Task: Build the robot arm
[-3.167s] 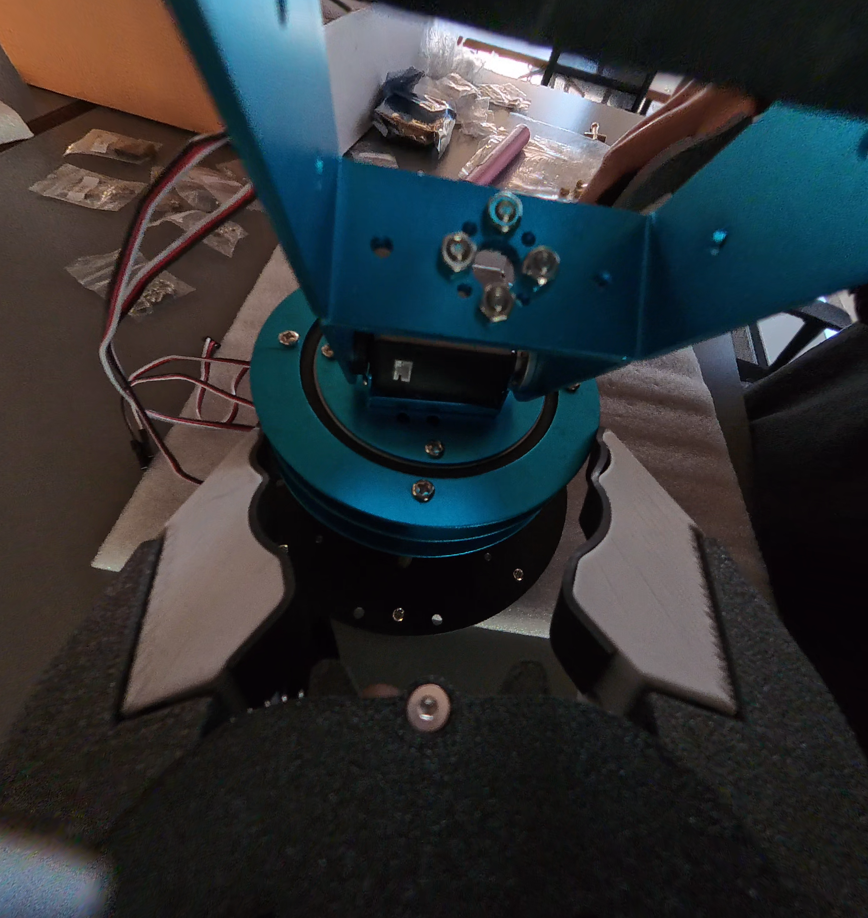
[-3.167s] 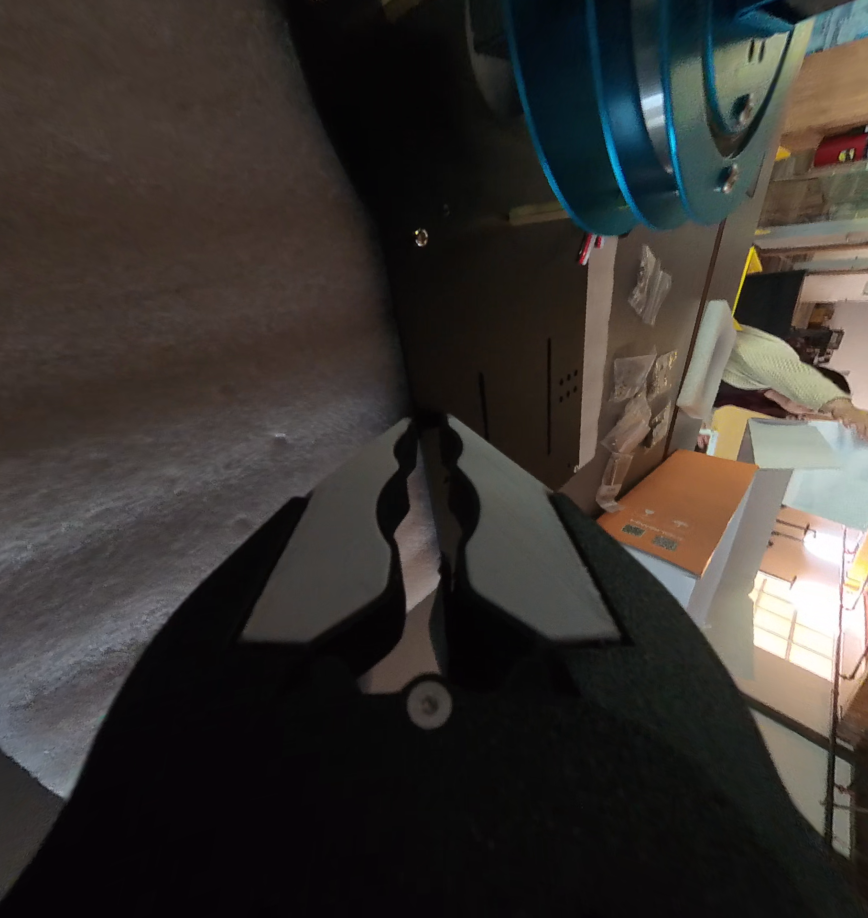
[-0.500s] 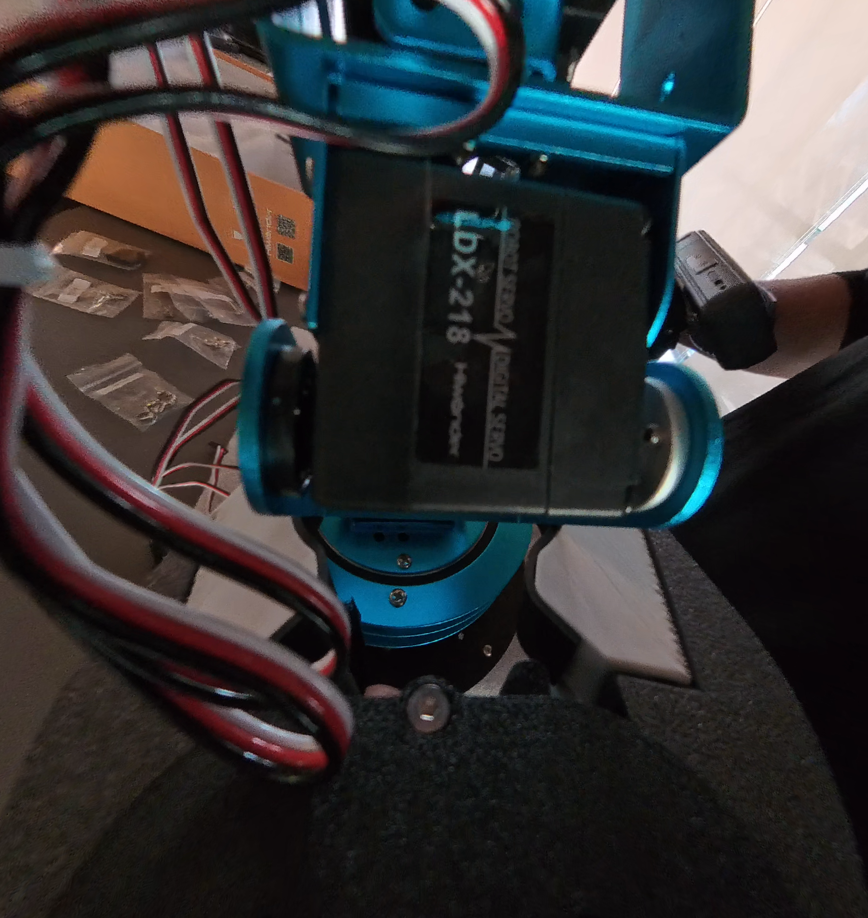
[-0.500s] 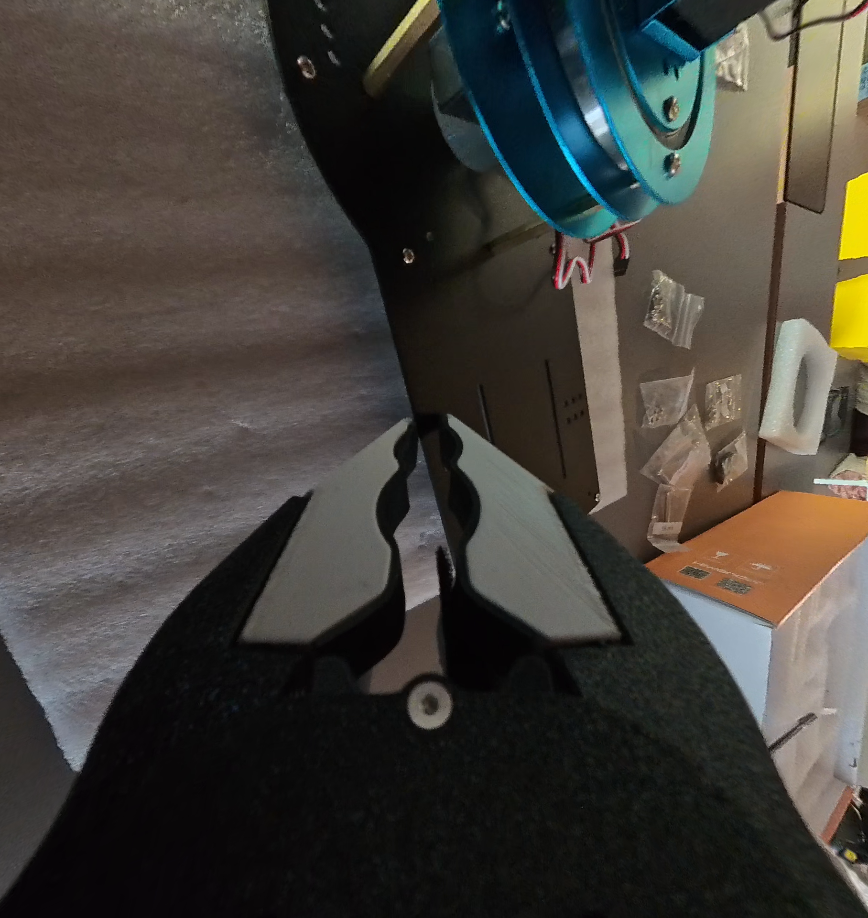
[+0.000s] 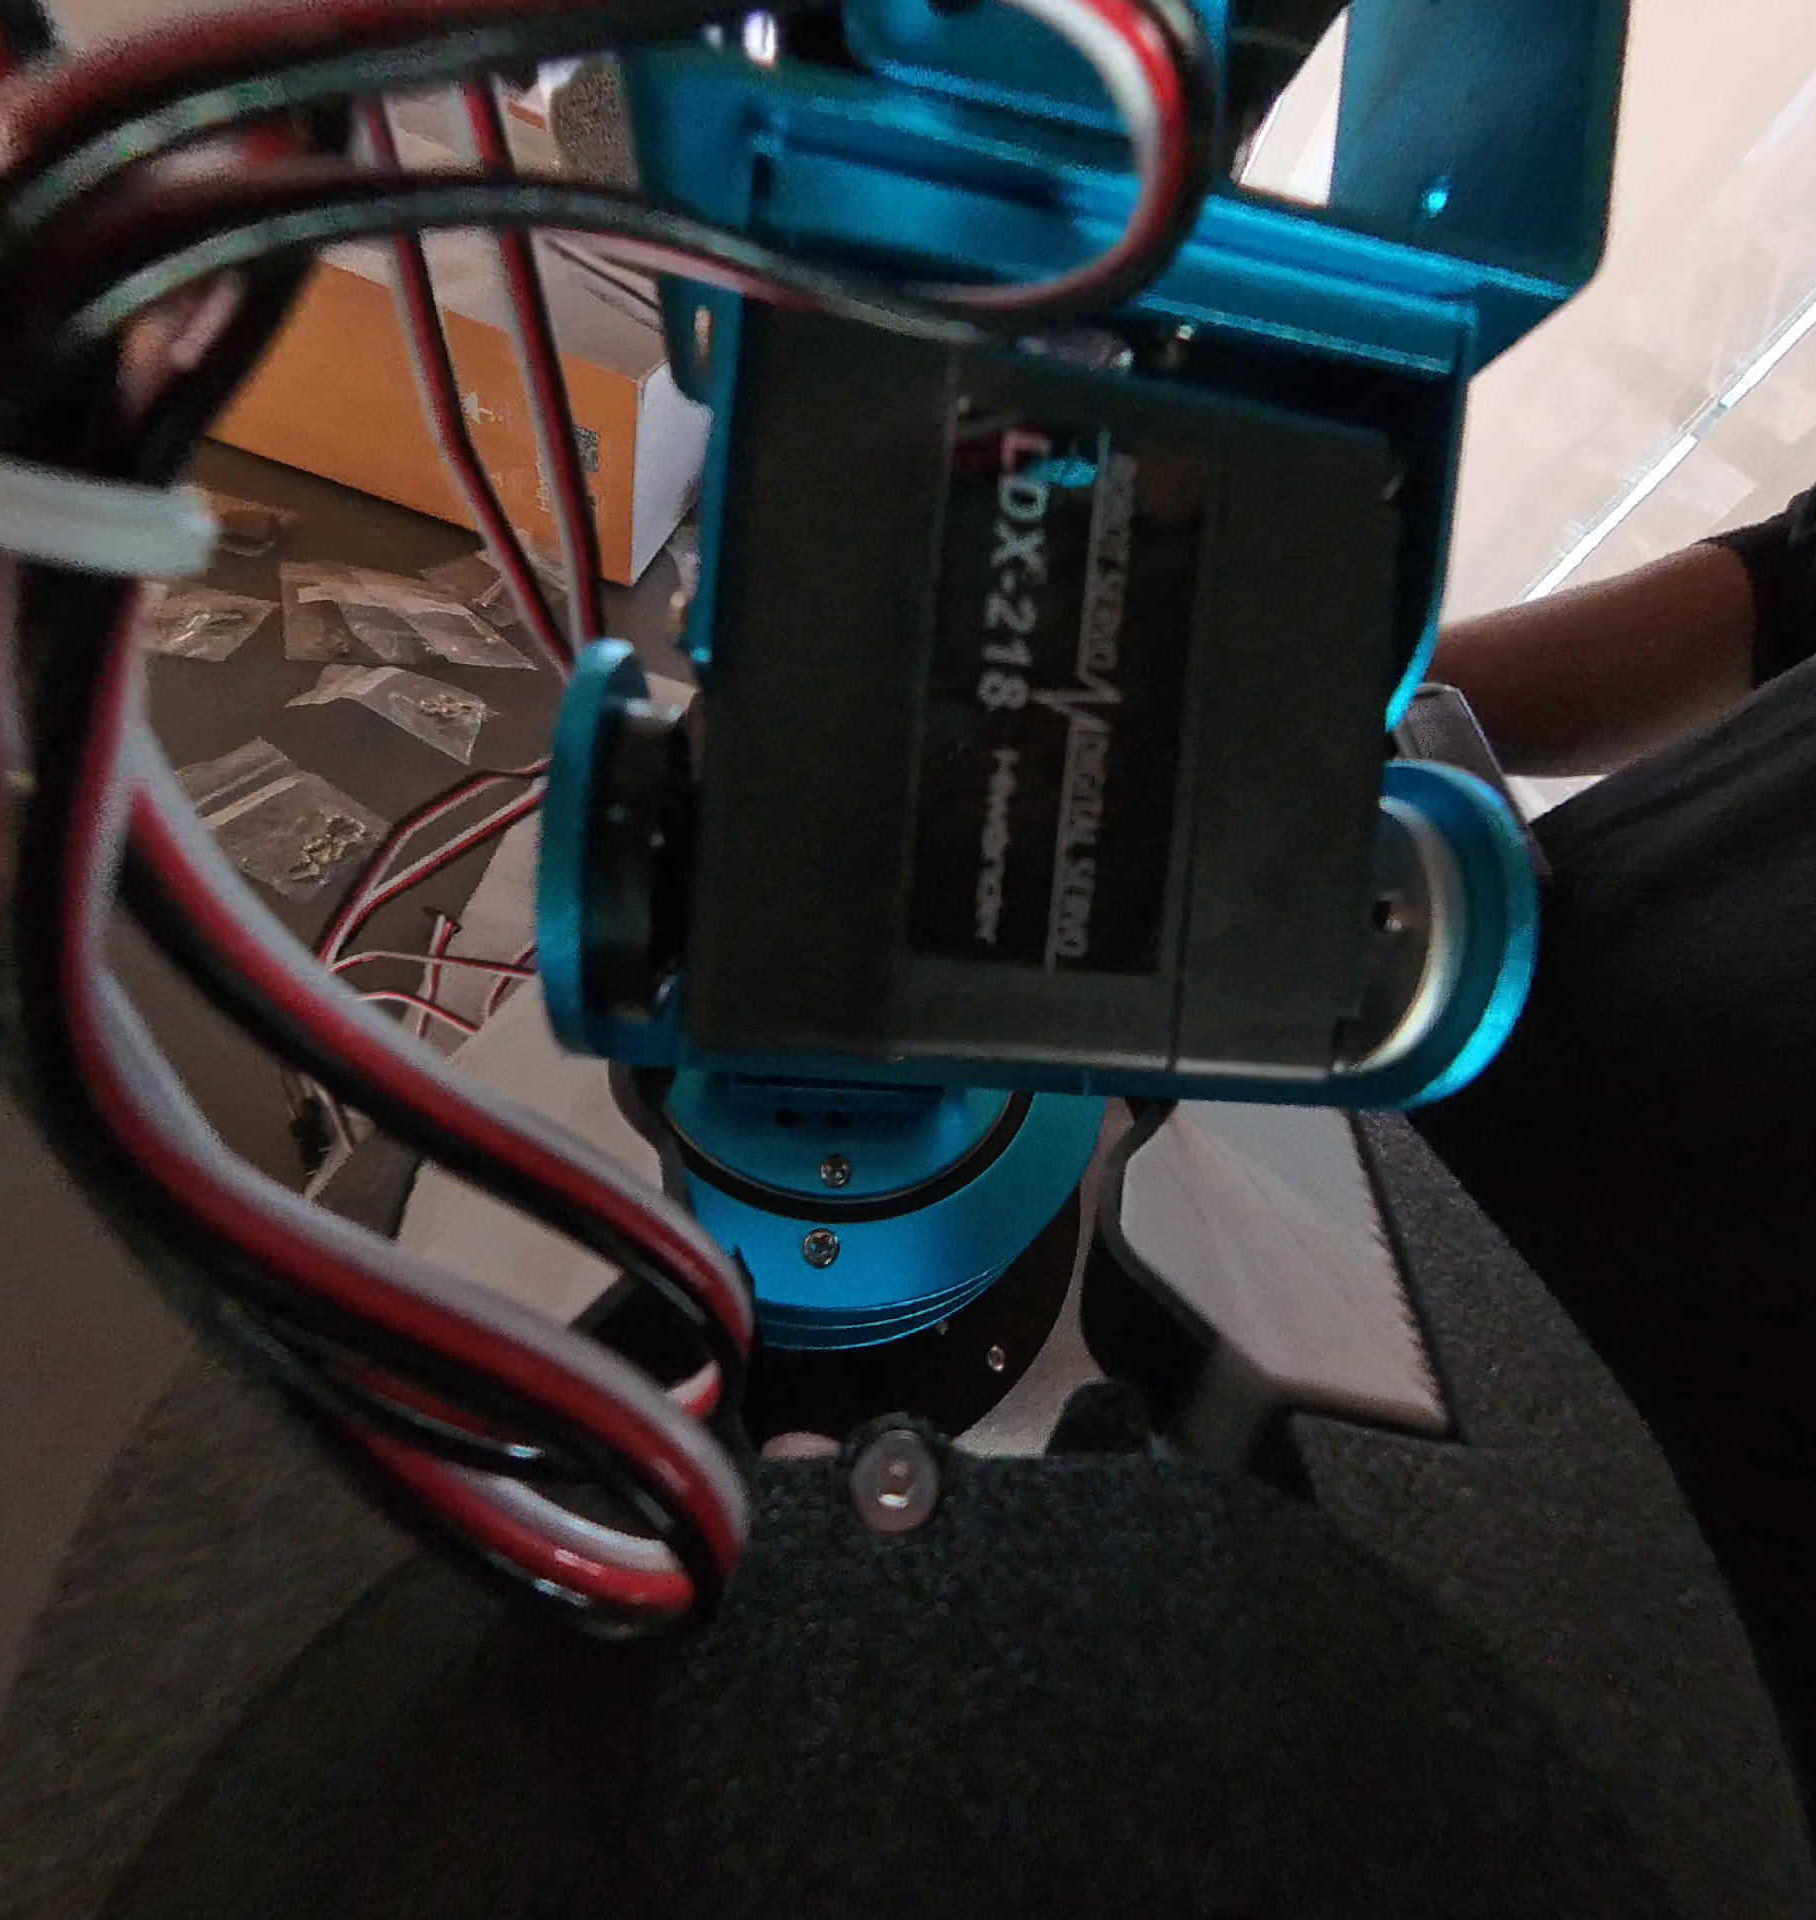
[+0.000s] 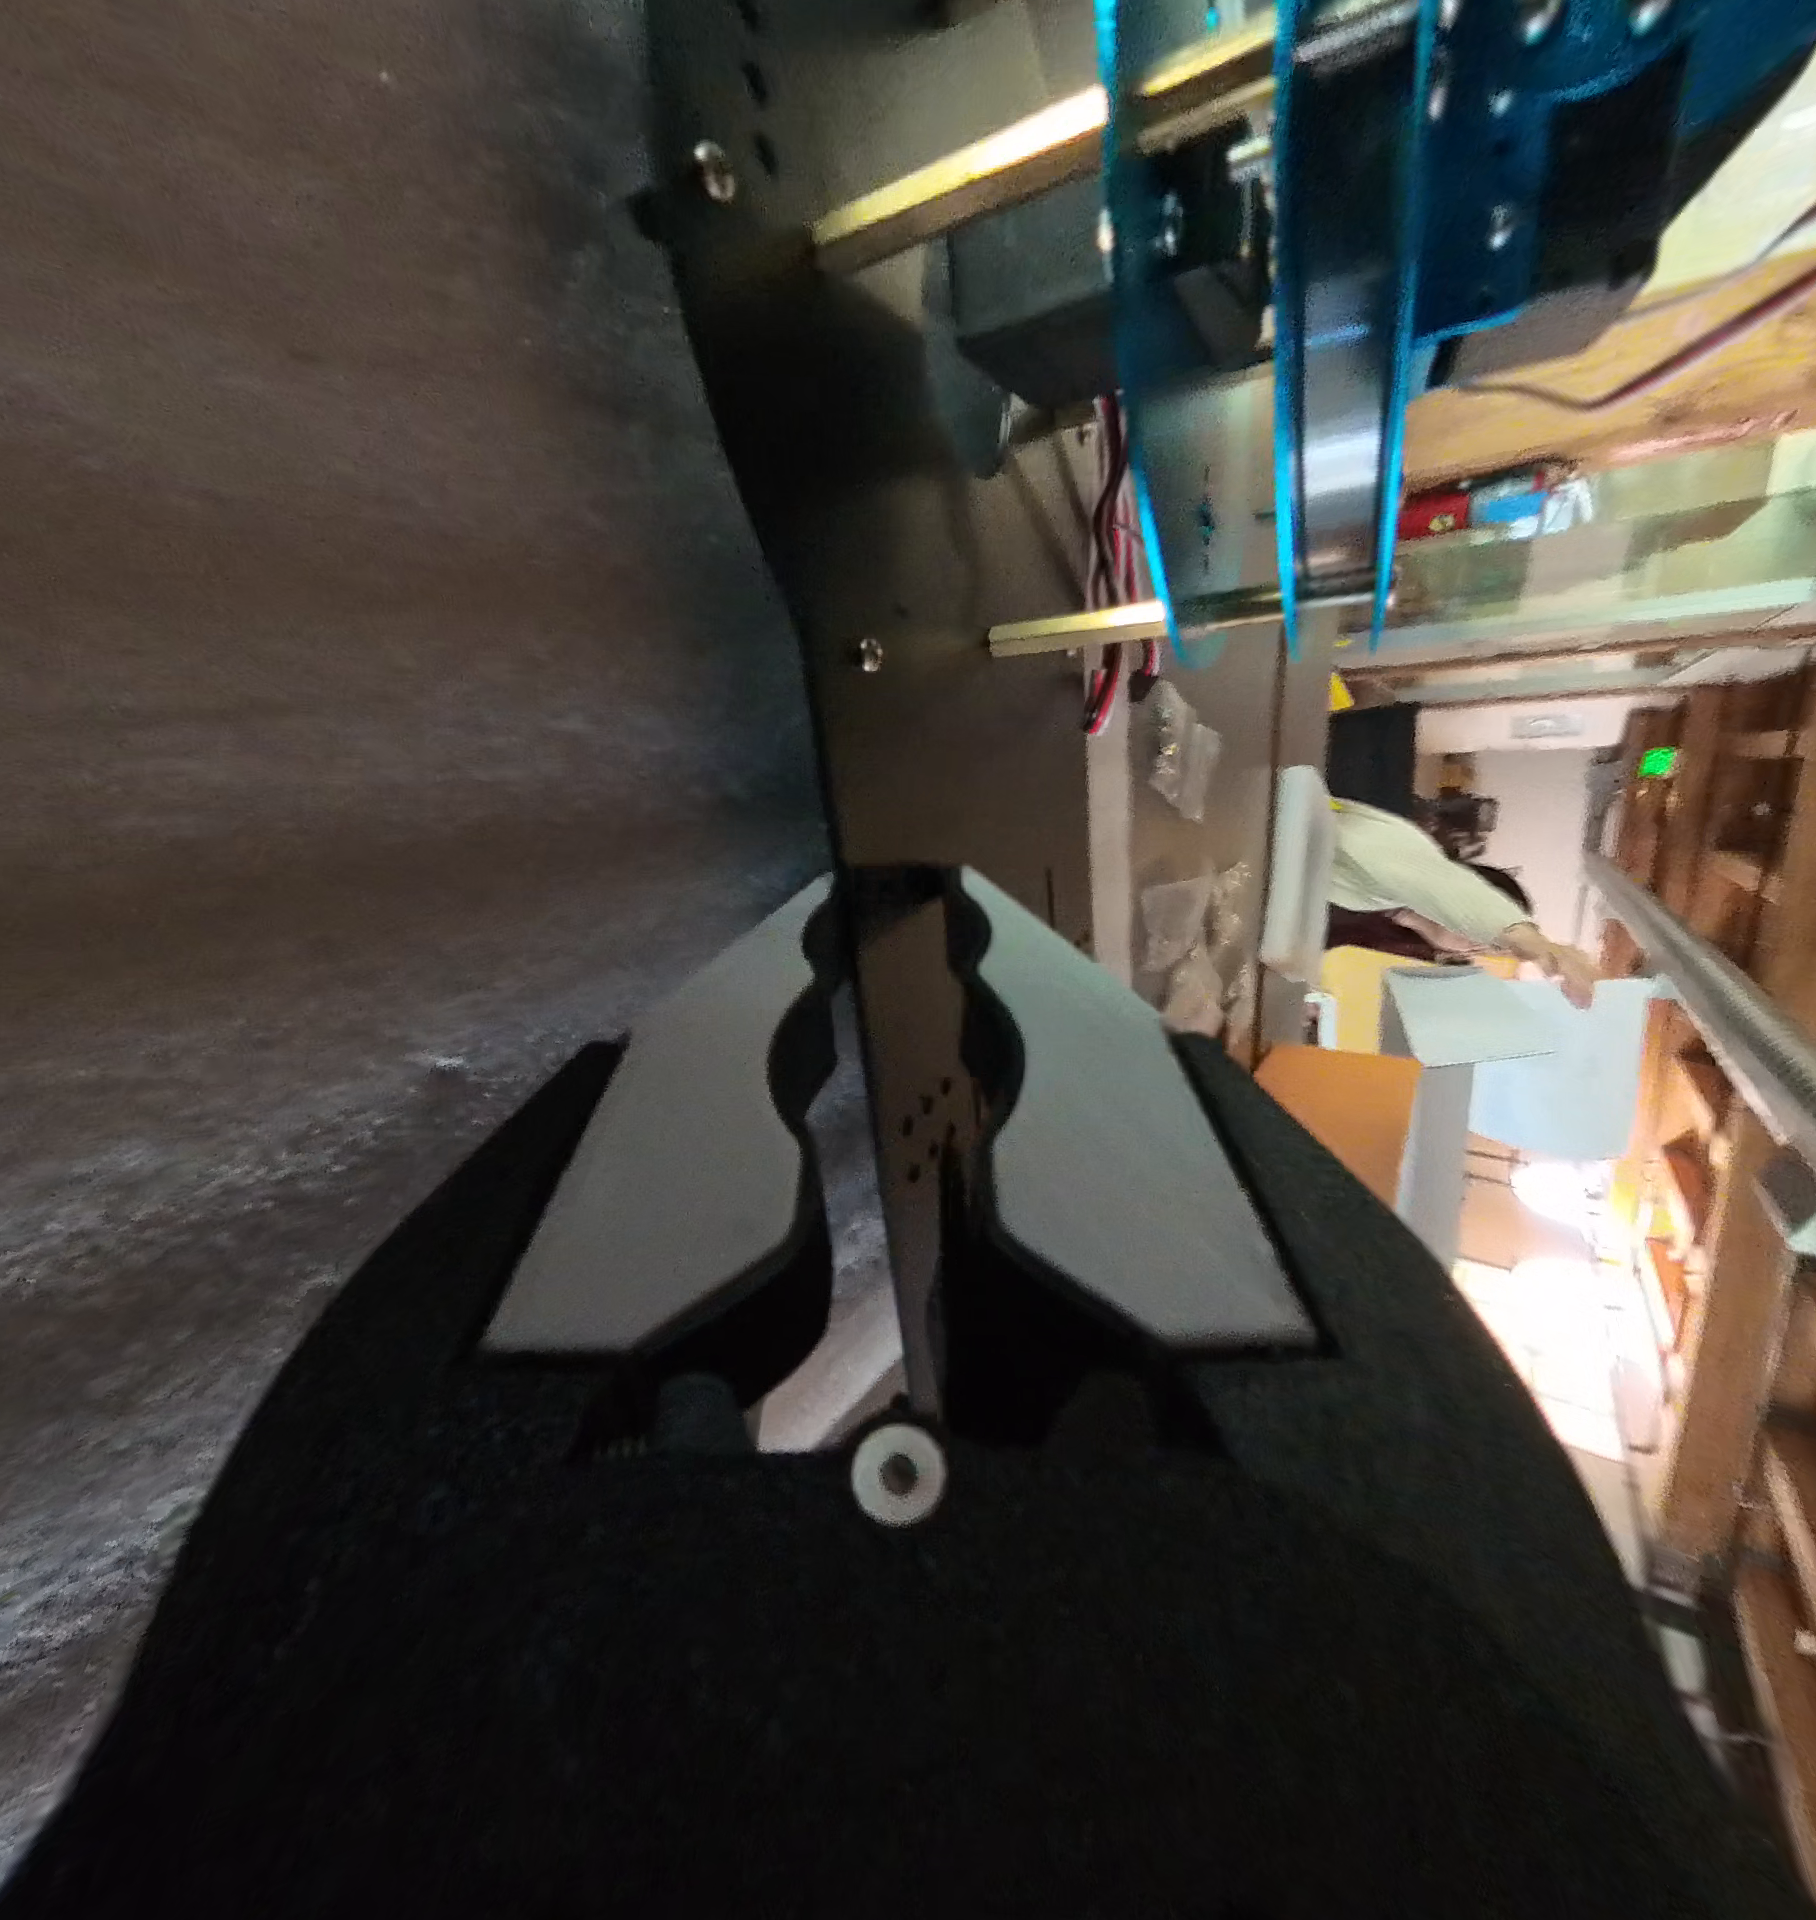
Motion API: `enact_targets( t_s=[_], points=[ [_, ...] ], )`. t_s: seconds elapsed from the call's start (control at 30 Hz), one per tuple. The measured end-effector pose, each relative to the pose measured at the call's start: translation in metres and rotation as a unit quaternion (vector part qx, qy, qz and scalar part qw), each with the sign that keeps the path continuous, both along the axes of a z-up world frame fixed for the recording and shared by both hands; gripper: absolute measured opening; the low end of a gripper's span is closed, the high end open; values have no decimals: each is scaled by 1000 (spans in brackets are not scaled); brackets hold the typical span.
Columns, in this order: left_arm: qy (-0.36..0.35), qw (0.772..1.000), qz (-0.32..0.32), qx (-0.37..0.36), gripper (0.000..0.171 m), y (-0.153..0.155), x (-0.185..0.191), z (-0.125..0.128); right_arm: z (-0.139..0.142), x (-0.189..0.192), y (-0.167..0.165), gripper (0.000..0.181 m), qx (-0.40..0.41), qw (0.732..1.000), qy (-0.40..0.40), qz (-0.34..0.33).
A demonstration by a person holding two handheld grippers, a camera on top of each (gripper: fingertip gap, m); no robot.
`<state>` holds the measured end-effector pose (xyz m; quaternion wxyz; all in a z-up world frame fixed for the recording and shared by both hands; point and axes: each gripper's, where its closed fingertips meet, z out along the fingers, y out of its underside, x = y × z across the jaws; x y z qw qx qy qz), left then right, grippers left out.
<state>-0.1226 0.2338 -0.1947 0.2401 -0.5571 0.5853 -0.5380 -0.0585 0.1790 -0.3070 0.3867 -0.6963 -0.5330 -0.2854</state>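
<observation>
In the left wrist view a black servo point(image 5: 1039, 727) in a blue bracket point(image 5: 1091, 270) hangs close before the camera. Looped red, black and white wires point(image 5: 416, 1195) hide my left finger. Below sits the blue round turntable point(image 5: 883, 1247) on a black disc. My left gripper point(image 5: 842, 1195) straddles that disc, and its right finger point(image 5: 1268, 1278) stands wide beside the rim. My right gripper point(image 6: 899, 883) is shut on the thin edge of the black base plate point(image 6: 779, 468). The blue turntable point(image 6: 1299, 364) stands off that plate on brass posts point(image 6: 1080, 629).
Grey foam sheet point(image 6: 312, 623) lies under the base. An orange box point(image 5: 384, 416) and small clear bags of parts point(image 5: 291, 821) lie on the dark table at the left. A person's arm point(image 5: 1610, 665) reaches in at the right. Another person point(image 6: 1403, 883) stands far off by shelves. Spacing between my two grippers at the tips: around 15 centimeters.
The blue arm has tipped over toward the left camera, bringing the servo and wire loops in front of it. The right view has swung, and the plate edge now sits deeper between the right fingers.
</observation>
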Motion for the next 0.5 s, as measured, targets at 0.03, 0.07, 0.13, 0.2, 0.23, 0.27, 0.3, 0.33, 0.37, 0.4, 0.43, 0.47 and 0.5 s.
enact_targets(
  t_s=[0.03,0.07,0.13,0.2,0.23,0.27,0.3,0.33,0.37,0.4,0.43,0.47,0.5],
  points=[
    [0,1000,2,-7,82,2,0,1,2,0,1,15,8,1000,-11,6],
    [0,1000,4,-16,83,5,1,2,5,0,1,13,12,1000,-18,11],
    [0,999,12,-41,86,12,3,6,13,2,3,11,2,1000,-14,17],
    [1,997,17,-72,85,20,6,10,21,7,8,9,1,1000,4,12],
    [3,997,12,-79,84,24,6,10,26,11,11,7,8,1000,11,9],
    [4,997,9,-74,81,27,6,8,29,15,14,7,11,1000,17,4],
    [2,998,8,-66,78,30,7,7,32,17,16,6,10,1000,19,1],
    [4,998,7,-62,80,31,8,5,34,19,18,5,8,1000,18,2],
    [6,998,7,-63,79,33,10,3,35,20,20,5,6,1000,20,3],
    [2,998,7,-67,77,34,11,3,36,21,21,5,7,1000,24,0],
    [-1,997,9,-71,79,35,12,4,36,21,22,5,10,1000,26,-2],
    [-2,997,9,-72,79,35,13,4,36,21,22,5,14,1000,27,-4],
    [0,998,9,-67,79,35,14,4,35,22,22,5,20,1000,23,-6]
  ],
)
